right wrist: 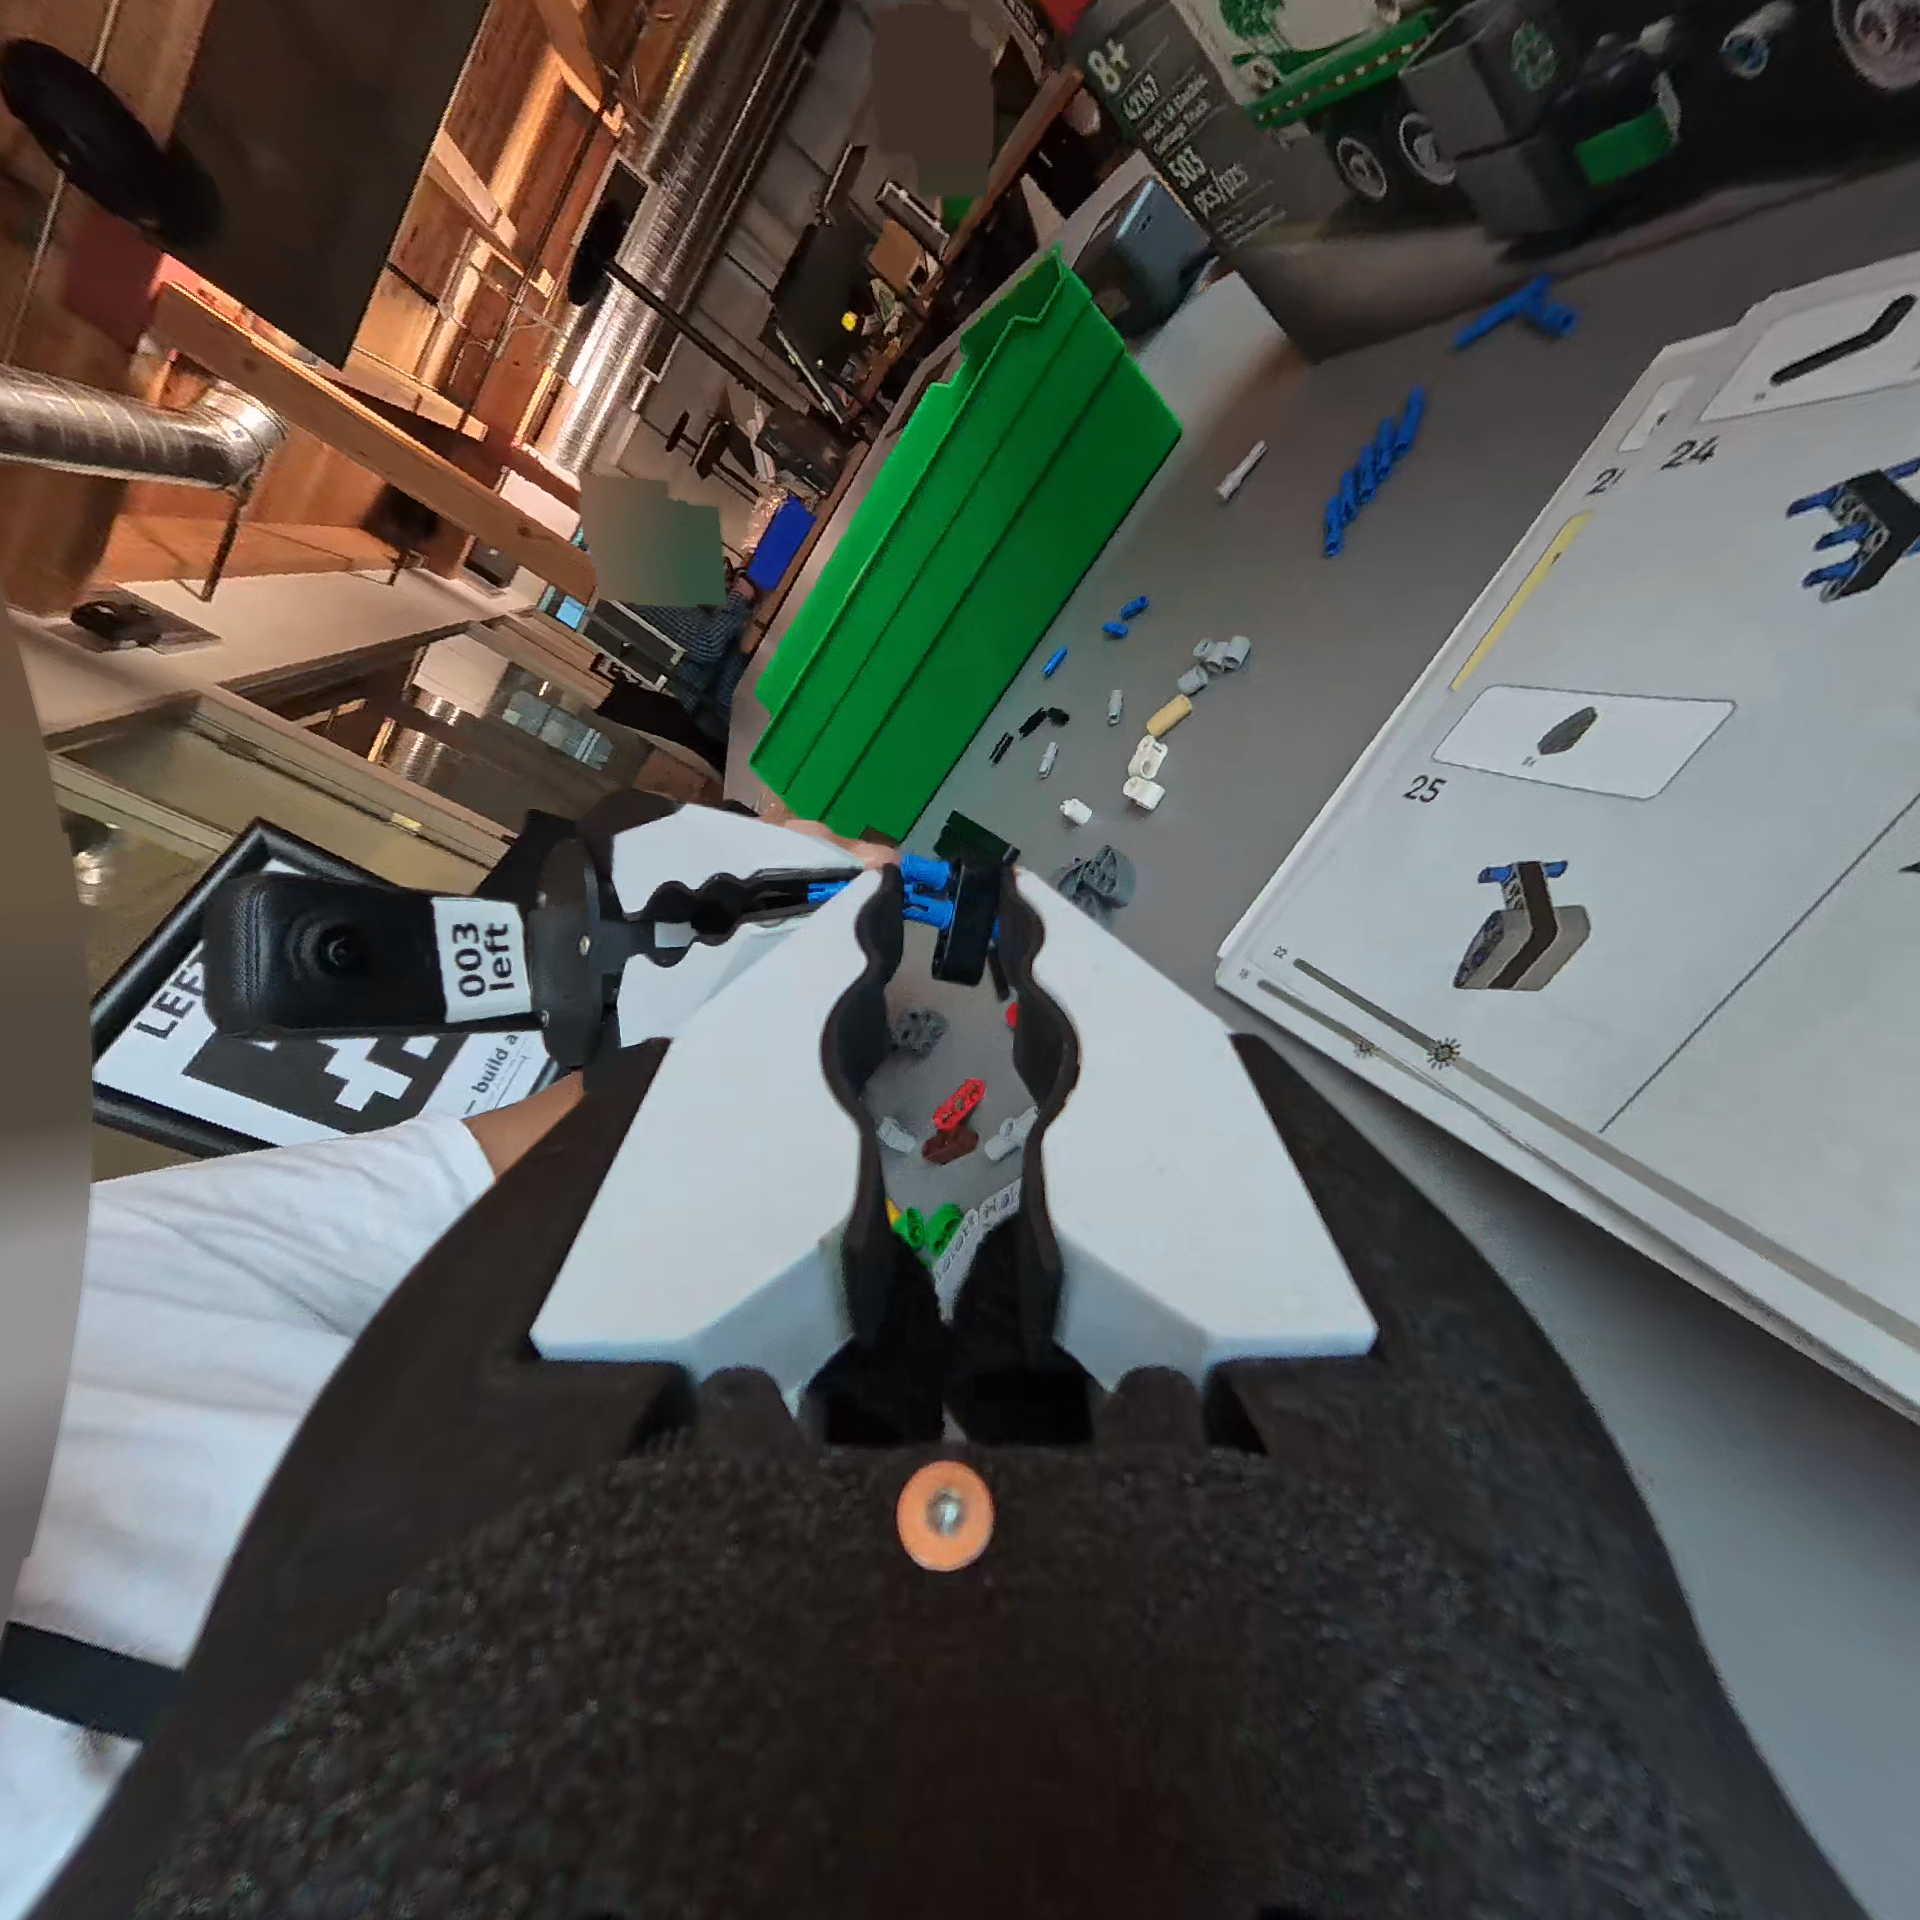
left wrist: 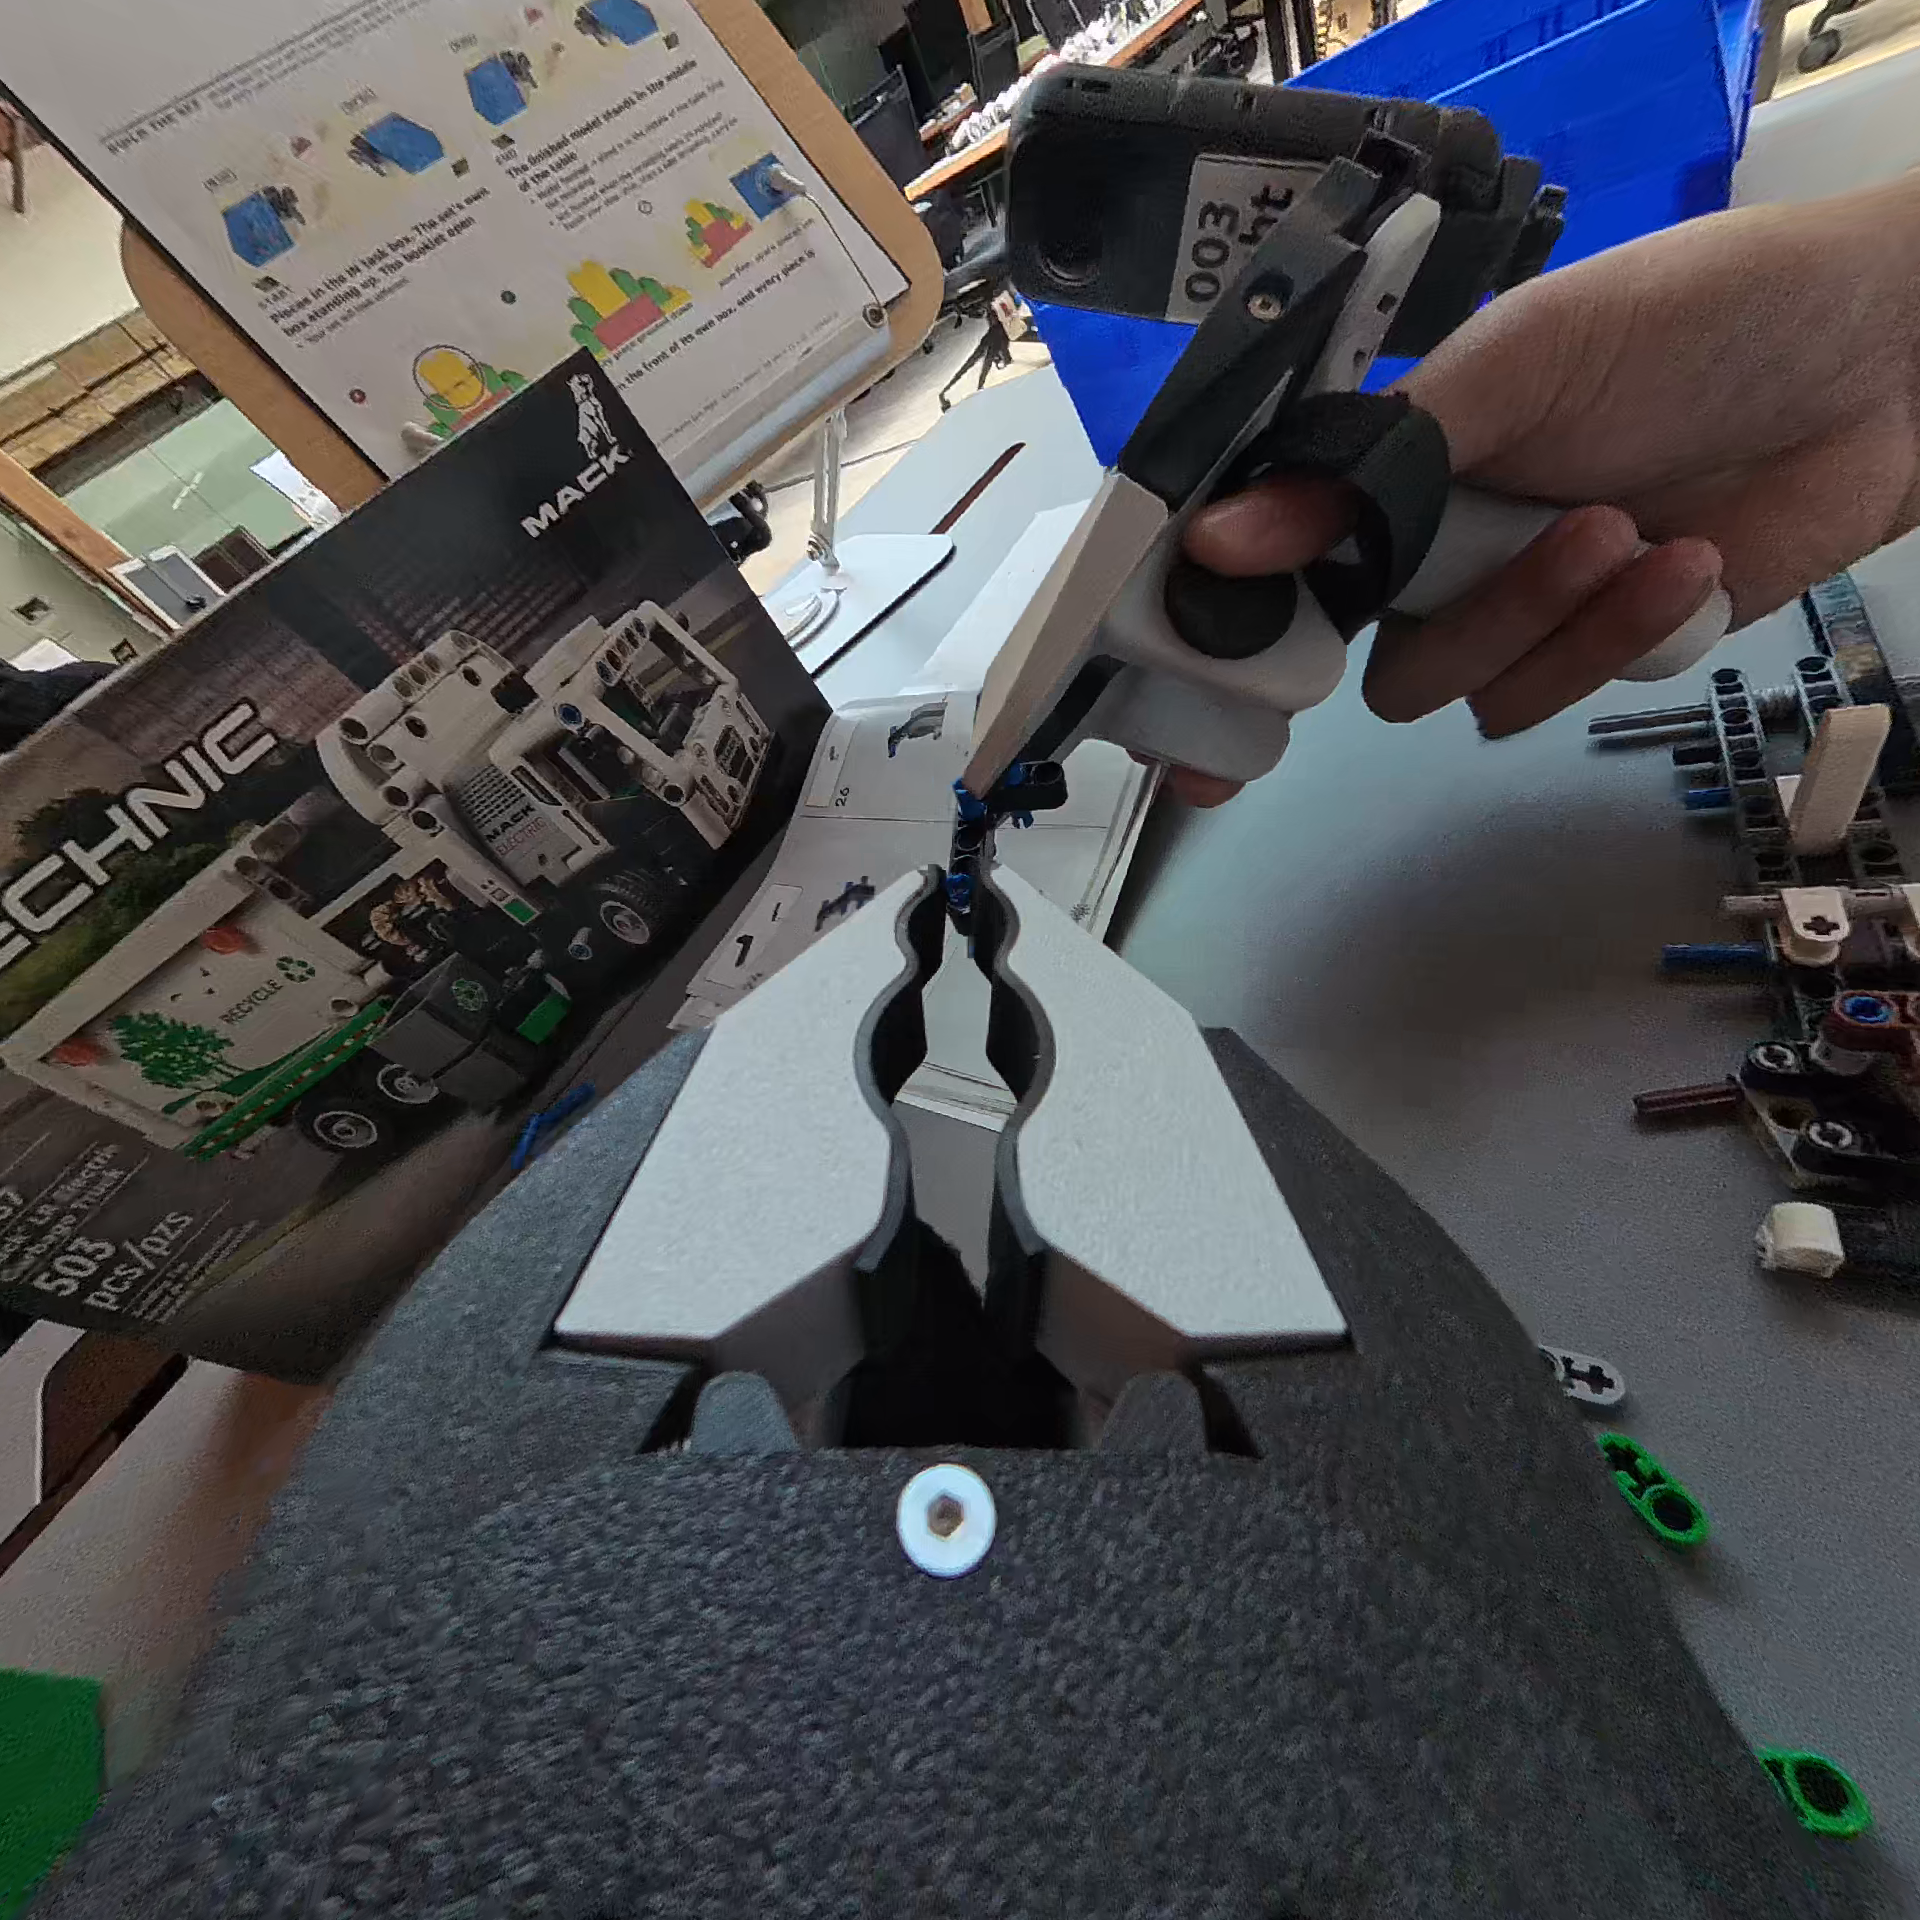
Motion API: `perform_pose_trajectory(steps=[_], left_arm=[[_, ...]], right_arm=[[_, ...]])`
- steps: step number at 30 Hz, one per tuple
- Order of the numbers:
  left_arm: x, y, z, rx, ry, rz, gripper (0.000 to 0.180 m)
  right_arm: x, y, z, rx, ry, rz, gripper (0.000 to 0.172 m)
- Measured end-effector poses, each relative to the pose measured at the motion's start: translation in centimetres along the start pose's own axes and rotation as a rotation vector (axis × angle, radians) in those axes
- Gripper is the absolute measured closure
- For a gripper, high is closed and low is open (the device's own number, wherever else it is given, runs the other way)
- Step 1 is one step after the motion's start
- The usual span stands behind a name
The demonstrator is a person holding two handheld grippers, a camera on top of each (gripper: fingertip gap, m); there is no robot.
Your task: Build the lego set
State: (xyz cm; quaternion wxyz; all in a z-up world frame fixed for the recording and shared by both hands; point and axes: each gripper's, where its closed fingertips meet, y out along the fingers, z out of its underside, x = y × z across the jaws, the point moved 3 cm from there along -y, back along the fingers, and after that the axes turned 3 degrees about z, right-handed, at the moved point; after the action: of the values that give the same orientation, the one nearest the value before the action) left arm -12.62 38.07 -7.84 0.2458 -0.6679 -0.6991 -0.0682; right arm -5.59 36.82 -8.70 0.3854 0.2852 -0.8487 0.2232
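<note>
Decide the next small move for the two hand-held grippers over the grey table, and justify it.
Probably the left hand-held gripper should press its small blue plastic pin a little further, straight into the short black plastic beam. The right hand-held gripper clamps that beam steady, and the pin already meets the beam's end. Whether the pin is fully seated cannot be told.

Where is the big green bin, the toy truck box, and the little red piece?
green bin [right wrist: 966, 582]: right wrist view, on its ribbed side wall.
toy truck box [left wrist: 395, 831]: left wrist view, on its printed front.
red piece [right wrist: 958, 1101]: right wrist view, on its middle, seen between the fingers.
</note>
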Motion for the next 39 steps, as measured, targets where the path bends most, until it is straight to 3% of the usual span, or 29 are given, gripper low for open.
perform_pose_trajectory(steps=[7, 13, 17, 22, 26, 29, 33, 35, 36, 39], left_arm=[[-1.8, 1.0, 2.4, 0.139, -0.086, 0.235, 0.177], [-3.4, 1.2, 4.0, 0.219, -0.119, 0.387, 0.177], [-4.1, 1.3, 5.0, 0.262, -0.101, 0.425, 0.177], [-3.9, 1.2, 4.8, 0.255, -0.131, 0.436, 0.177], [-3.5, 1.0, 4.5, 0.243, -0.139, 0.436, 0.177], [-3.8, 0.7, 4.5, 0.246, -0.211, 0.52, 0.177], [-3.3, 0.8, 4.2, 0.19, -0.377, 0.587, 0.177], [-2.8, 0.7, 3.5, 0.144, -0.457, 0.613, 0.177], [-2.6, 0.6, 3.2, 0.121, -0.488, 0.623, 0.177], [-1.8, 0.3, 2.0, 0.048, -0.573, 0.636, 0.177]], right_arm=[[-1.8, 0.0, 2.1, 0.179, -0.082, 0.14, 0.155], [-3.2, -0.4, 4.5, 0.391, -0.313, 0.283, 0.154], [-4.1, -0.7, 5.3, 0.469, -0.373, 0.343, 0.154], [-4.6, -0.7, 6.0, 0.516, -0.325, 0.343, 0.15], [-4.1, -1.2, 5.6, 0.555, -0.373, 0.334, 0.133], [-2.4, -1.6, 4.6, 0.524, -0.53, 0.263, 0.134], [-1.0, -0.9, 5.2, 0.508, -0.872, 0.16, 0.138], [-1.1, -0.3, 5.1, 0.48, -1.01, 0.171, 0.149], [-1.1, 0.0, 4.8, 0.455, -1.05, 0.19, 0.156], [-0.1, 0.7, 4.4, 0.463, -1.087, 0.128, 0.156]])
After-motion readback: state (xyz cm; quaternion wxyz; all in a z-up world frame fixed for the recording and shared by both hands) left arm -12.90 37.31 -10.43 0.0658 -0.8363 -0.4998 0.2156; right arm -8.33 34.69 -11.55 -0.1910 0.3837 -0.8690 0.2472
